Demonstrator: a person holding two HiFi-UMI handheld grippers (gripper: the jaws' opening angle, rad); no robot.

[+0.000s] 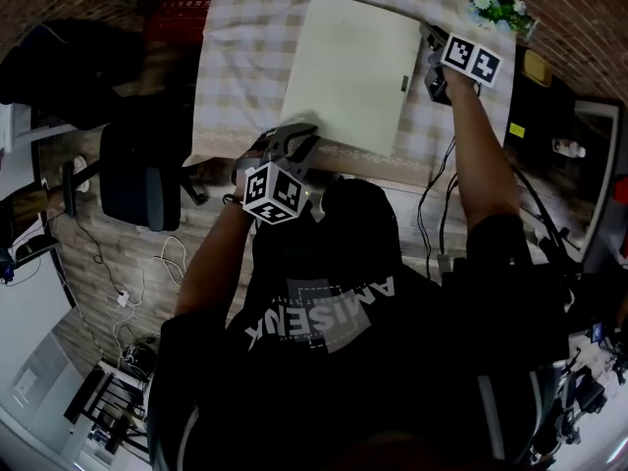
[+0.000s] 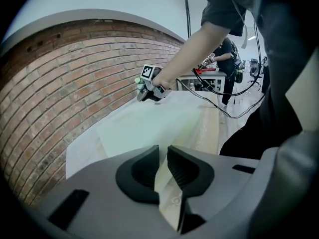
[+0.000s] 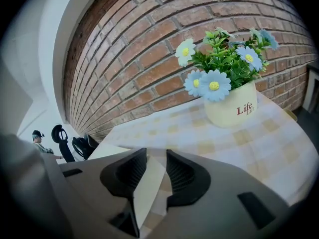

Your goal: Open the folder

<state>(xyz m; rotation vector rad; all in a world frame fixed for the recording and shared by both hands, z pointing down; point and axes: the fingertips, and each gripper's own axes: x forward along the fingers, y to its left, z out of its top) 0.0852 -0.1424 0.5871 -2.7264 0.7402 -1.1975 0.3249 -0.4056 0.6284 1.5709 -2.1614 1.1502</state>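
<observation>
A pale cream folder (image 1: 348, 72) lies closed and flat on the checked tablecloth (image 1: 245, 57). My left gripper (image 1: 294, 141) is at the folder's near left corner. In the left gripper view its jaws (image 2: 163, 154) stand almost together, with a thin cream edge of the folder (image 2: 144, 128) pinched between the pads. My right gripper (image 1: 432, 59) is at the far right corner. In the right gripper view that corner of the folder (image 3: 149, 188) fills the gap between its jaws (image 3: 156, 158). The left gripper view also shows the right gripper (image 2: 148, 90) across the table.
A cream pot of blue and white flowers (image 3: 229, 103) stands on the cloth just beyond the right gripper, by the brick wall (image 3: 149, 49). A dark office chair (image 1: 137, 170) sits left of the table. Cables (image 1: 437, 214) hang off the table's near right side.
</observation>
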